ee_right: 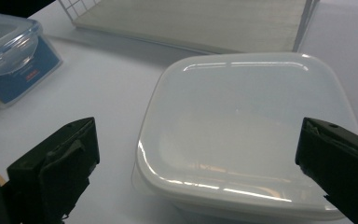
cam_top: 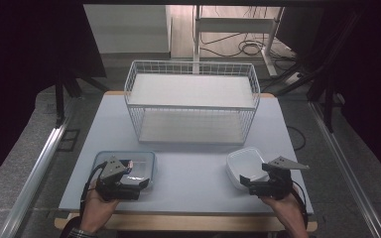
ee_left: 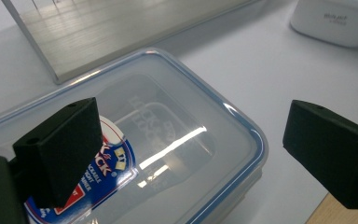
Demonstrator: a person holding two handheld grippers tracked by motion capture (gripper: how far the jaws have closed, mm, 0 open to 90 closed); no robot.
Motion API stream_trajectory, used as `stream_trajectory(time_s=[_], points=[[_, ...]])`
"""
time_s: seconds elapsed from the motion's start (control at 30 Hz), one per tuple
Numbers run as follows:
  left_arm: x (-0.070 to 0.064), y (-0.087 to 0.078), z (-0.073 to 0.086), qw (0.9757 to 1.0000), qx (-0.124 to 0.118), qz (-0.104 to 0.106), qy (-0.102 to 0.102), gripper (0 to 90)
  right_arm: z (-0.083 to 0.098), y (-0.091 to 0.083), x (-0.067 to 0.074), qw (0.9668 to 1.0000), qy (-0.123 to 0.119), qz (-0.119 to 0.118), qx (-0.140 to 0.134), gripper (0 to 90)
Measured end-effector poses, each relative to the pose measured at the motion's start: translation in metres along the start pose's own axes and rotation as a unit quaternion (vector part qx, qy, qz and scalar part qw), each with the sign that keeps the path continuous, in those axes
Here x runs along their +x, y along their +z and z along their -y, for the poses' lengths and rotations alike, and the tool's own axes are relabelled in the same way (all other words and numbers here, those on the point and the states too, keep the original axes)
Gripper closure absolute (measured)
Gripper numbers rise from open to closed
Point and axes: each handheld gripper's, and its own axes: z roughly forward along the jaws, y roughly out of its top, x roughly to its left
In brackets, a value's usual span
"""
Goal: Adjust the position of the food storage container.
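In the high view the left tongs [cam_top: 138,186] sit at the lower left of the frame, jaws wide and holding nothing, over the near end of the clear box [cam_top: 129,166] with a blue-rimmed lid. The right tongs [cam_top: 248,182] at the lower right are just as wide, held over the near edge of the white tub [cam_top: 243,163]. Both containers lie on the bench [cam_top: 193,173], well apart, with the wire rack [cam_top: 191,101] above them at the centre of the frame

A clear plastic box [ee_left: 168,140] has raised lettering moulded into its lid, reading roughly "Lock & Lock". Its blue and red sticker [ee_left: 116,172] carries print too small to read. A white container [ee_left: 335,21] bears a faint, unreadable grey mark.
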Motion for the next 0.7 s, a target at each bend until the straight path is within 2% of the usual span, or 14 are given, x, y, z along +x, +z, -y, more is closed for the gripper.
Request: stream_trajectory(time_s=[0.03, 0.13, 0.23, 0.4, 0.47, 0.53, 0.7], points=[[-0.0004, 0.0003, 0.0004, 1.0000, -0.001, -0.001, 0.003, 3.8, 0.0006, 0.0001, -0.0005, 1.0000, 0.000, -0.002, 0.002, 0.0], [-0.0007, -0.0010, 0.0004, 0.9999, -0.010, 0.013, -0.004, 2.7, 0.0021, 0.0004, -0.0007, 0.9999, -0.002, 0.005, 0.012, 0.0], [-0.0011, -0.0015, 0.0003, 0.9998, -0.014, 0.013, -0.001, 2.8, 0.0022, 0.0008, 0.0010, 0.9997, -0.005, 0.009, 0.020, 1.0], [-0.0027, 0.0005, 0.0011, 0.9998, -0.010, 0.016, 0.006, 3.1, 0.0016, 0.0016, 0.0037, 0.9996, -0.004, 0.013, 0.023, 7.8], [-0.0033, 0.0010, 0.0014, 0.9998, -0.008, 0.013, 0.010, 3.5, 0.0016, 0.0005, 0.0033, 0.9997, -0.002, 0.020, 0.017, 12.8], [-0.0034, 0.0010, 0.0016, 0.9998, -0.008, 0.012, 0.011, 3.7, 0.0014, 0.0002, 0.0030, 0.9997, -0.001, 0.022, 0.015, 14.1], [-0.0030, 0.0004, 0.0020, 0.9998, -0.011, 0.009, 0.012, 4.5, -0.0005, -0.0015, 0.0039, 0.9998, 0.005, 0.017, 0.009, 23.6]])
